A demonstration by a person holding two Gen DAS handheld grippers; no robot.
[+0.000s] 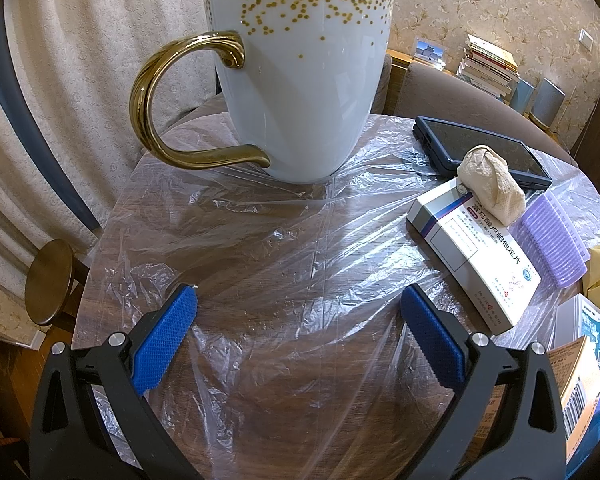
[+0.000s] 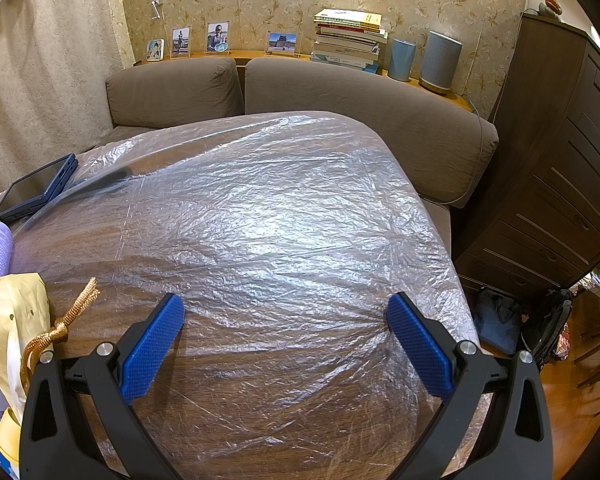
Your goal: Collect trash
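- Tissue wad [image 1: 492,188], crumpled, beige, sits on top of the pill box [image 1: 476,256], touching the tablet [image 1: 480,148] edge; looks like the main trash here.
- Left gripper [image 1: 298,312]: jaws apart, nothing between them, hovering low over bare plastic sheet [image 1: 284,240] on the surface; wad is off to its right, not lined up.
- Right gripper [image 2: 286,320]: jaws apart, empty, over an empty stretch of the sheet; nothing to grab ahead of it.
- Mug [image 1: 300,80], white with gold handle and dots, stands upright straight ahead of left gripper; likely not trash.
- Purple roller [image 1: 552,240] lies just beside the box, on its right. More boxes and yellow packaging at the right edge in left view, cut off, can't tell what counts as trash.
- Yellow bag [image 2: 16,312] with gold cord [image 2: 64,324] at the left edge in right view, near the right gripper's left finger; could be the trash holder or trash itself, can't tell.
- No bin seen in either view.
- Progress: judged early. Nothing held, wad untouched on the box.
- Left to do: swing left gripper right to the wad, close on it, carry to wherever trash goes; check edge clutter for more.
- Risk: wad is soft and perched, a nudge may roll it off the box.
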